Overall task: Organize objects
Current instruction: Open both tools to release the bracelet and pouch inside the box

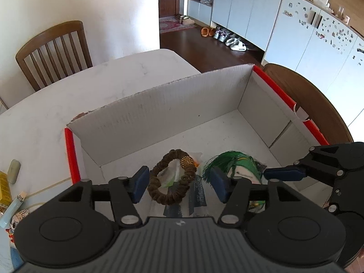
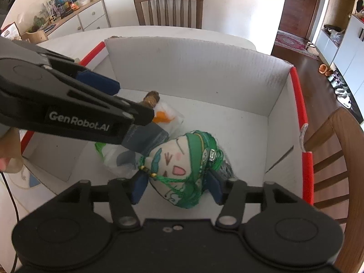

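A white cardboard box (image 1: 159, 111) with red edges stands on the white table; it also shows in the right wrist view (image 2: 193, 68). Inside lie a brown hair scrunchie (image 1: 173, 177) with a gold bead, plastic packets (image 1: 198, 195) and a green-haired cloth doll (image 1: 236, 166). My left gripper (image 1: 179, 185) is open above the scrunchie, which lies between its fingers. My right gripper (image 2: 177, 187) is open around the doll (image 2: 182, 168); the pads look close to its sides. The left gripper's body (image 2: 68, 104) crosses the right wrist view and hides most of the scrunchie (image 2: 152, 97).
Wooden chairs (image 1: 54, 52) (image 2: 336, 159) stand at the far and right sides of the table. Small items lie on the table left of the box: a lighter (image 1: 13, 207), a grey eraser-like piece (image 1: 14, 170), a yellow pack (image 1: 3, 188). Bare table (image 1: 113, 79) lies behind the box.
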A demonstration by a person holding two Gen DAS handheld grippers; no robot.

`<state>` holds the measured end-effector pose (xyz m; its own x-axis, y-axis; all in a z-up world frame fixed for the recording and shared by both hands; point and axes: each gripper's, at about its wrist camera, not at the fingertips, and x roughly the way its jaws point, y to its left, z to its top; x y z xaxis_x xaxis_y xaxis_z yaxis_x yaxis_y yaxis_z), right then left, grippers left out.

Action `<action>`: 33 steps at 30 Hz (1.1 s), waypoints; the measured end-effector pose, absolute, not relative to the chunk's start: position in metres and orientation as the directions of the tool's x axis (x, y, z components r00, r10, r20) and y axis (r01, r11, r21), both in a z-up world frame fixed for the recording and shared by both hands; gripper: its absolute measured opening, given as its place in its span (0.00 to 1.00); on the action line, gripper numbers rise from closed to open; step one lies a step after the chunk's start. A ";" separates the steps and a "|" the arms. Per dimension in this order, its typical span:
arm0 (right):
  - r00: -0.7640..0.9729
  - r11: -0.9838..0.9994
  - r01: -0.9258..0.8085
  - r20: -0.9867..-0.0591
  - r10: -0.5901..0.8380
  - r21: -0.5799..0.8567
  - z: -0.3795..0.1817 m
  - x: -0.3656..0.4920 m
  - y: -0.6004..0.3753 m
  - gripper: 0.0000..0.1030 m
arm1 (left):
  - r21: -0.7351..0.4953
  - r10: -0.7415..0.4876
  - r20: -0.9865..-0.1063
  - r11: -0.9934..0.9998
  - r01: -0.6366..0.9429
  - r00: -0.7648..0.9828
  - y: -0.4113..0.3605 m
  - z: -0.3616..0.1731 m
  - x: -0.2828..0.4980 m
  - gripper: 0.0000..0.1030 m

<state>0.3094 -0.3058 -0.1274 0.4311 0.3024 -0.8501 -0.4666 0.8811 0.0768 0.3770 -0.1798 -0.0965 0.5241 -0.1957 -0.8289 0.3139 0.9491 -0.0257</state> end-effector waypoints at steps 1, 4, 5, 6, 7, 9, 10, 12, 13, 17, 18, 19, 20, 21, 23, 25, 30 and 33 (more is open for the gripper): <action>0.434 0.880 -0.467 -0.845 0.311 0.084 -0.126 0.308 -0.307 0.62 | -0.029 -0.198 -0.828 0.949 0.313 0.525 -0.179 -0.096 0.376 0.62; 0.436 0.875 -0.475 -0.839 0.325 0.092 -0.120 0.305 -0.310 0.68 | -0.041 -0.208 -0.821 0.951 0.307 0.532 -0.176 -0.091 0.373 0.65; 0.437 0.873 -0.479 -0.837 0.330 0.094 -0.118 0.303 -0.311 0.70 | -0.044 -0.210 -0.817 0.951 0.305 0.536 -0.175 -0.090 0.371 0.65; 0.440 0.871 -0.482 -0.834 0.333 0.094 -0.115 0.301 -0.312 0.70 | -0.046 -0.213 -0.815 0.951 0.306 0.539 -0.174 -0.088 0.370 0.65; 0.443 0.871 -0.483 -0.831 0.336 0.095 -0.113 0.299 -0.313 0.71 | -0.047 -0.214 -0.813 0.951 0.305 0.542 -0.173 -0.086 0.368 0.66; 0.451 0.871 -0.482 -0.825 0.340 0.096 -0.107 0.296 -0.316 0.72 | -0.053 -0.221 -0.805 0.951 0.305 0.550 -0.170 -0.082 0.364 0.68; 0.455 0.873 -0.478 -0.822 0.342 0.098 -0.104 0.295 -0.318 0.73 | -0.055 -0.226 -0.800 0.950 0.308 0.555 -0.169 -0.080 0.361 0.71; 0.461 0.873 -0.475 -0.814 0.352 0.109 -0.098 0.292 -0.322 0.76 | -0.051 -0.230 -0.789 0.949 0.311 0.570 -0.167 -0.076 0.355 0.76; 0.467 0.874 -0.472 -0.809 0.358 0.114 -0.095 0.290 -0.325 0.78 | -0.049 -0.229 -0.784 0.949 0.310 0.577 -0.166 -0.074 0.353 0.77; 0.488 0.877 -0.464 -0.792 0.368 0.122 -0.084 0.283 -0.332 0.82 | -0.062 -0.240 -0.766 0.951 0.304 0.596 -0.159 -0.065 0.343 0.78; 0.494 0.878 -0.461 -0.785 0.374 0.128 -0.080 0.281 -0.335 0.83 | -0.063 -0.241 -0.761 0.951 0.302 0.602 -0.157 -0.062 0.340 0.80; 0.498 0.878 -0.459 -0.780 0.379 0.134 -0.078 0.279 -0.336 0.85 | -0.061 -0.240 -0.756 0.952 0.299 0.609 -0.156 -0.060 0.337 0.83; 0.502 0.877 -0.458 -0.773 0.388 0.143 -0.074 0.277 -0.339 0.87 | -0.062 -0.241 -0.749 0.953 0.297 0.618 -0.154 -0.058 0.333 0.83; 0.506 0.877 -0.457 -0.769 0.392 0.147 -0.073 0.275 -0.339 0.89 | -0.065 -0.245 -0.742 0.953 0.296 0.624 -0.152 -0.055 0.330 0.83; 0.521 0.878 -0.456 -0.755 0.398 0.148 -0.067 0.269 -0.341 0.93 | -0.077 -0.250 -0.732 0.954 0.288 0.633 -0.145 -0.051 0.324 0.84; 0.532 0.877 -0.458 -0.744 0.404 0.149 -0.062 0.264 -0.340 0.94 | -0.090 -0.259 -0.722 0.954 0.284 0.642 -0.139 -0.047 0.318 0.86; 0.571 0.877 -0.462 -0.712 0.408 0.131 -0.048 0.247 -0.331 0.99 | -0.091 -0.269 -0.687 0.953 0.287 0.675 -0.122 -0.034 0.299 0.95; 0.587 0.880 -0.455 -0.696 0.414 0.139 -0.040 0.239 -0.322 0.99 | -0.098 -0.281 -0.666 0.951 0.292 0.691 -0.111 -0.025 0.287 0.97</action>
